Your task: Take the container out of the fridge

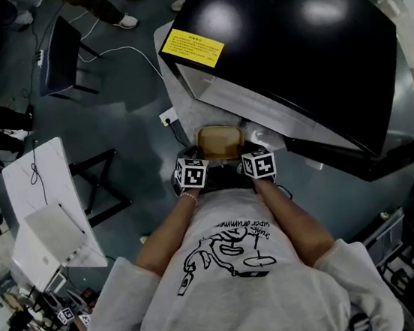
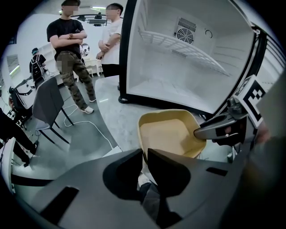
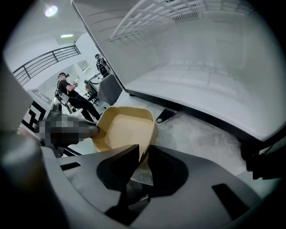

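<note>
Head view has the tan container (image 1: 219,141) at frame centre, already clear of the open fridge (image 1: 290,51). We've got left gripper (image 2: 144,154) and right gripper (image 3: 144,151) fingers clamped on opposite rims, so we're basically done.

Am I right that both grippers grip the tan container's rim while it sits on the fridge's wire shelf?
Not quite: the left gripper view shows the container held outside the fridge, above the floor. The left gripper and right gripper do grip its rim.
</note>
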Demonstrator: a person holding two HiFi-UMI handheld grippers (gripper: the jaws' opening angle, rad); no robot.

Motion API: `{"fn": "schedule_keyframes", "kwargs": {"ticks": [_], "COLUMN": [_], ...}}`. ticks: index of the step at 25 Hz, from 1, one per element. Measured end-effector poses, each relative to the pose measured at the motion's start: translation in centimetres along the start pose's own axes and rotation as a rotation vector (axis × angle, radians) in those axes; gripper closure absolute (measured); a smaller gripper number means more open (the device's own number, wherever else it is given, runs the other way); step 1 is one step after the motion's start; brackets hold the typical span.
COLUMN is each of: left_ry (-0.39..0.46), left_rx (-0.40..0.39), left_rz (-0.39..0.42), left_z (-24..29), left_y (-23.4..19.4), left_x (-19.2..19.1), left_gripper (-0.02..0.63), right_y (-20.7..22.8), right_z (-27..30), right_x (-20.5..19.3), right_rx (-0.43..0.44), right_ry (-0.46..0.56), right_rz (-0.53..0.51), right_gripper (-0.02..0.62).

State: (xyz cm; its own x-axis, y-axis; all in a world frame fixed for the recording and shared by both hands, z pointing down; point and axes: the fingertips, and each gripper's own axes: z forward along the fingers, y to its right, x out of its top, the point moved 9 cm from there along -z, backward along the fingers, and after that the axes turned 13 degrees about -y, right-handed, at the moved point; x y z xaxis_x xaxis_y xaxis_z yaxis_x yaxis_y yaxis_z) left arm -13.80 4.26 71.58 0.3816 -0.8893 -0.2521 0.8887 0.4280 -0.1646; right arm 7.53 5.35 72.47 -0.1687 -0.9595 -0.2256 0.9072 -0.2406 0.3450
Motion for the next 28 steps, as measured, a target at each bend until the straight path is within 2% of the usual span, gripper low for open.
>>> {"fn": "schedule_keyframes", "kwargs": {"ticks": [11, 17, 21, 25, 28], "left_ry": [0.009, 0.017, 0.073, 0.073, 0.107], "left_rx": [0.003, -0.004, 0.005, 0.005, 0.003], "left_rz": [0.014, 0.008, 0.024, 0.031, 0.045], "left_z": [0.1, 0.0, -0.1, -0.9, -1.6], "left_y": [-0.2, -0.4, -0.6, -0.3, -0.1], "left_x": [0.3, 0.0, 0.3, 0.7, 1.4], "left_gripper": [0.543, 0.503, 0.497, 0.499, 0.499], "right_y": [-0.2, 0.2, 0.3, 0.4, 0.2], "right_z": [-0.1, -0.4, -1.0, -2.0, -3.1], "right_x": [0.1, 0.1, 0.4, 0.9, 1.4], "right_rx": [0.009, -0.015, -0.031, -0.05, -0.081], "right_ry": [0.018, 0.043, 0.067, 0.102, 0.138], "right_rz": [0.003, -0.008, -0.017, -0.036, -0.077], "right_gripper": [0.512, 0.489, 0.485, 0.483, 0.48]}}
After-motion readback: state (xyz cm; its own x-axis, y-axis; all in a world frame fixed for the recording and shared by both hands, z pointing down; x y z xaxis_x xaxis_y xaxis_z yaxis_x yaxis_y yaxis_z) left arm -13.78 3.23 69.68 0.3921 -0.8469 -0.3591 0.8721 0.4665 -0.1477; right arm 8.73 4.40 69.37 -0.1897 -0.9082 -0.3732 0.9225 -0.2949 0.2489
